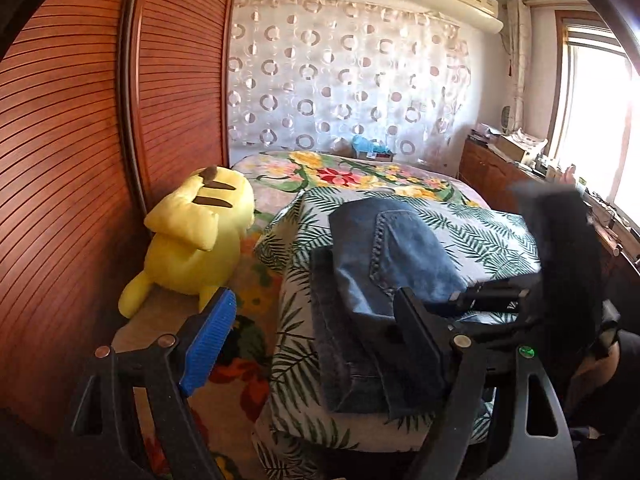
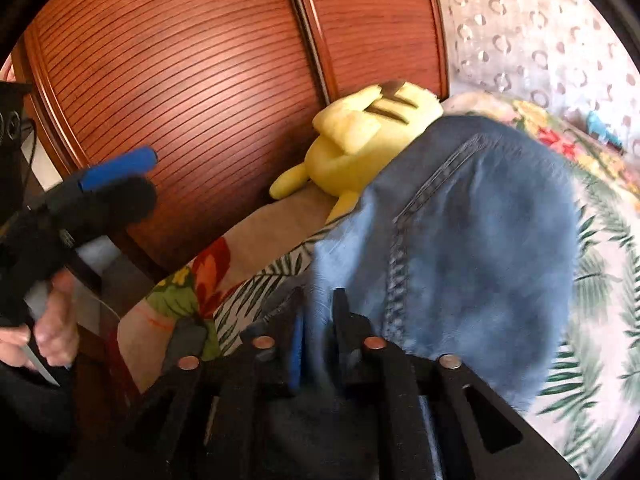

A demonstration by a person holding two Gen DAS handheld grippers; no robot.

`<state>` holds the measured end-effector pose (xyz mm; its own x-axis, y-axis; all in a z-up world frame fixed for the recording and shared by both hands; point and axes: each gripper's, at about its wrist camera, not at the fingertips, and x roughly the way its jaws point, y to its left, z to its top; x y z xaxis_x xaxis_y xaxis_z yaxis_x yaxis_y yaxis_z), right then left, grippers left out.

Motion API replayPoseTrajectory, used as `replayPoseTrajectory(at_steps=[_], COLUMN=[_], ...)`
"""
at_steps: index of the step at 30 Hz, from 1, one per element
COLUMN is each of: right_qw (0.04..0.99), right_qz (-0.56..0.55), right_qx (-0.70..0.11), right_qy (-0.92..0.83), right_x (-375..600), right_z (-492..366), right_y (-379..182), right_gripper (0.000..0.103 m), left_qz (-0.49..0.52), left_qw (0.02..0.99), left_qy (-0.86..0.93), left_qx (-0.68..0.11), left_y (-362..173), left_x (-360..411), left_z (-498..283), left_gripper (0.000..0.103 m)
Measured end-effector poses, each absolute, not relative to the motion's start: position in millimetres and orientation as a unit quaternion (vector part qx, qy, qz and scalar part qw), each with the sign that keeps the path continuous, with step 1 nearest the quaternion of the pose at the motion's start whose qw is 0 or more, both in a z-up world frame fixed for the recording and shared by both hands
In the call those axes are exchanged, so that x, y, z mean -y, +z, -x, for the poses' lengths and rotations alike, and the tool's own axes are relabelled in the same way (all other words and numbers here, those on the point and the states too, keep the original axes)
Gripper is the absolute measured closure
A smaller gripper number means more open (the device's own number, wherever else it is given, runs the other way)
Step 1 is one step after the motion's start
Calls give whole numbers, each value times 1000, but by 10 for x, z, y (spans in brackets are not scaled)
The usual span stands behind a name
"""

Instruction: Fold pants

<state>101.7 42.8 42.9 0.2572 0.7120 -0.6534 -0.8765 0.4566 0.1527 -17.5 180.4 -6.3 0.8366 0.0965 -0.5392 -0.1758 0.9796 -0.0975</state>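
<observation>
Right hand-held gripper (image 2: 320, 320) straddles folded jeans' (image 2: 460, 240) near edge.

A yellow plush toy (image 1: 196, 240) blocks the strip between the wardrobe (image 1: 80, 160) and the jeans (image 1: 384, 264). Beyond the jeans, the bed (image 1: 360, 168) lies open toward the curtain (image 1: 344, 80).

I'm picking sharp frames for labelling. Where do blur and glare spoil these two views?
Left wrist view: the window is blown out white, and the right hand-held gripper passing in front is smeared. Right wrist view: the jeans blur at their near edge; the yellow plush toy is soft.
</observation>
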Motion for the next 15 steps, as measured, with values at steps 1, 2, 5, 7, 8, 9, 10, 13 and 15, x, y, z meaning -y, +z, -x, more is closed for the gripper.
replayPoseTrajectory(at_steps=[1,2,5,7,8,9,10,13,15], right_qw=[788,794,818,835,842,848,852,850,852], right_qz=[117,110,94,88,90,95,100,105,104], right_qx=[-331,-325,-300,-294,-296,-299,-304,-331,-341], right_qy=[505,502,482,456,443,428,415,395,384], right_x=[-364,-287,-44,78,117,134,128,33,-38], right_z=[-1019,-1031,-1043,-1178,-1265,-1371,-1466,-1779,-1961], right_y=[497,567,698,731,715,676,621,441,362], right_gripper=[65,54,47,41,39,38,37,36,36], left_qz=[71,69,66,68,69,70,73,86,91], left_qw=[956,956,955,954,951,949,946,935,930], left_qy=[68,64,50,38,36,37,34,17,14], left_qx=[-277,-279,-283,-291,-298,-305,-314,-343,-355], left_y=[-64,-69,-96,-157,-231,-281,-351,-583,-690], left_x=[-1779,-1747,-1654,-1597,-1572,-1552,-1536,-1499,-1478], left_z=[161,143,91,50,18,1,-23,-73,-95], left_gripper=[21,21,21,21,21,21,21,23,28])
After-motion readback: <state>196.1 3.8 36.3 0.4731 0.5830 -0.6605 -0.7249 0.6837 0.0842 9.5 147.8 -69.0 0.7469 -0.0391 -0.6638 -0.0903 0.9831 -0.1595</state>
